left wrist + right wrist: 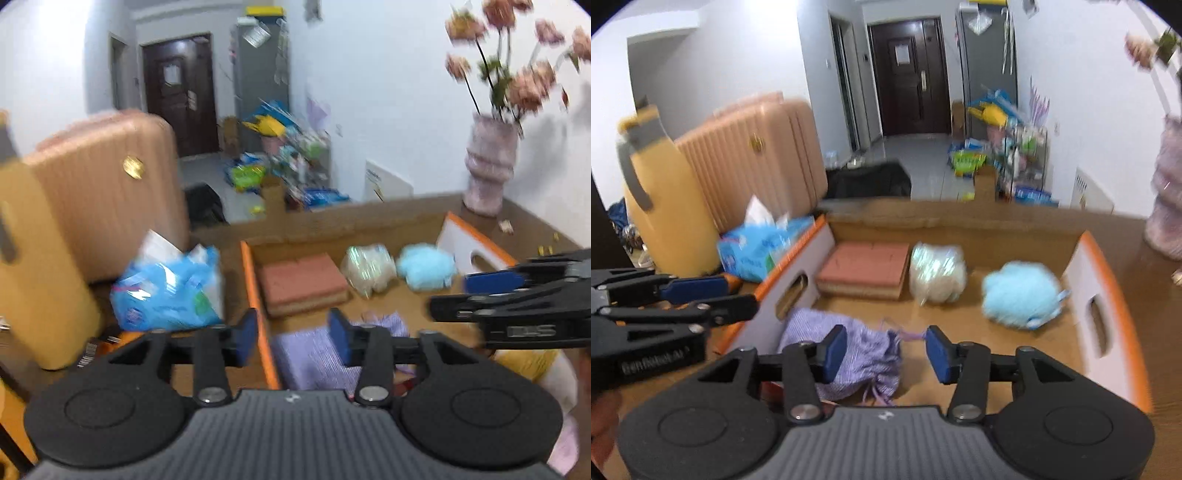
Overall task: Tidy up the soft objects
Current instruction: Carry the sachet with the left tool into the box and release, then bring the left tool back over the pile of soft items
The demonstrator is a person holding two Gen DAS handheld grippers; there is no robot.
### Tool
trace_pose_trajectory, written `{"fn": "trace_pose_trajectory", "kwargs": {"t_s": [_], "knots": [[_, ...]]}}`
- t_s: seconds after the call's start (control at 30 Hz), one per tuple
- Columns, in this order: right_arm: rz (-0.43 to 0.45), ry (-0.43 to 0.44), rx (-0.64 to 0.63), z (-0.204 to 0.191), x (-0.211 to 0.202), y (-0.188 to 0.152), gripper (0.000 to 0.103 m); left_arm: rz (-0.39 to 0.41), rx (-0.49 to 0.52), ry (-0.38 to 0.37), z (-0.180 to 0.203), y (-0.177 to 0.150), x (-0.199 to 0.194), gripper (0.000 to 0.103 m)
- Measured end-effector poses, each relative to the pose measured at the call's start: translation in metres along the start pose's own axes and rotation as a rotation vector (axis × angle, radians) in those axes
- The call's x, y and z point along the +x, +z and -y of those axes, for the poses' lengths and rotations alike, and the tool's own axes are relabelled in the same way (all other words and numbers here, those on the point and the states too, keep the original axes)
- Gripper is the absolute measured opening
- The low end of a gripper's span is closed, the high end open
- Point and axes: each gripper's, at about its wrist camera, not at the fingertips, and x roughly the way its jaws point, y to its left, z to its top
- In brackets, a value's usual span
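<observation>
An open cardboard box point(255, 280) point(1104, 280) with orange-edged flaps holds a pink folded cushion point(301, 282) point(866, 267), a white wrapped bundle point(367, 267) point(936, 273), a light blue fluffy ball point(426, 267) point(1019, 293) and a purple striped drawstring pouch point(314, 354) point(864, 354). My left gripper point(293, 339) is open and empty, over the box's left wall above the pouch. My right gripper point(886, 354) is open and empty, just above the pouch; it shows from the side in the left wrist view point(491, 291). The left gripper shows at the left of the right wrist view point(701, 295).
A blue tissue pack point(170, 291) point(757, 247) lies left of the box. A yellow jug point(665, 206) and a pink suitcase point(107, 192) point(753, 158) stand behind it. A vase of pink flowers point(489, 166) stands at the table's right. Something yellow point(524, 363) lies below the right gripper.
</observation>
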Motion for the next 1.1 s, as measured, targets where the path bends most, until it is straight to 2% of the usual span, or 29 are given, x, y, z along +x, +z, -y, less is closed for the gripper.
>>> {"fn": "trace_pose_trajectory", "kwargs": {"t_s": [0.03, 0.17, 0.2, 0.23, 0.27, 0.3, 0.37, 0.6, 0.7, 0.83, 1.1], "knots": [[0.028, -0.002, -0.011, 0.003, -0.019, 0.003, 0.061, 0.031, -0.015, 0.029, -0.001, 0.004, -0.017, 0.073], [0.185, -0.074, -0.051, 0.02, -0.099, 0.003, 0.08, 0.153, -0.016, 0.105, 0.003, 0.005, -0.076, 0.089], [0.228, -0.095, -0.06, 0.024, -0.115, 0.001, 0.088, 0.181, -0.018, 0.123, 0.003, 0.004, -0.088, 0.098], [0.286, -0.121, -0.07, 0.029, -0.134, -0.003, 0.092, 0.222, -0.025, 0.146, 0.005, 0.001, -0.102, 0.102], [0.342, -0.147, -0.076, 0.033, -0.149, -0.007, 0.098, 0.259, -0.033, 0.159, 0.006, -0.002, -0.113, 0.102], [0.394, -0.171, -0.079, 0.036, -0.162, -0.013, 0.101, 0.29, -0.032, 0.166, 0.009, -0.006, -0.124, 0.102], [0.442, -0.196, -0.079, 0.039, -0.179, -0.021, 0.103, 0.324, -0.014, 0.17, 0.016, -0.01, -0.139, 0.102], [0.481, -0.183, -0.058, 0.033, -0.208, -0.03, 0.103, 0.355, -0.027, 0.164, 0.029, -0.016, -0.169, 0.103], [0.495, -0.182, -0.068, 0.028, -0.217, -0.039, 0.103, 0.364, -0.036, 0.179, 0.027, -0.029, -0.181, 0.103], [0.533, -0.143, -0.035, 0.023, -0.241, -0.083, 0.103, 0.361, -0.11, 0.18, 0.029, -0.069, -0.203, 0.103], [0.532, -0.075, -0.022, 0.004, -0.262, -0.183, 0.103, 0.386, -0.089, 0.156, 0.055, -0.168, -0.24, 0.103]]}}
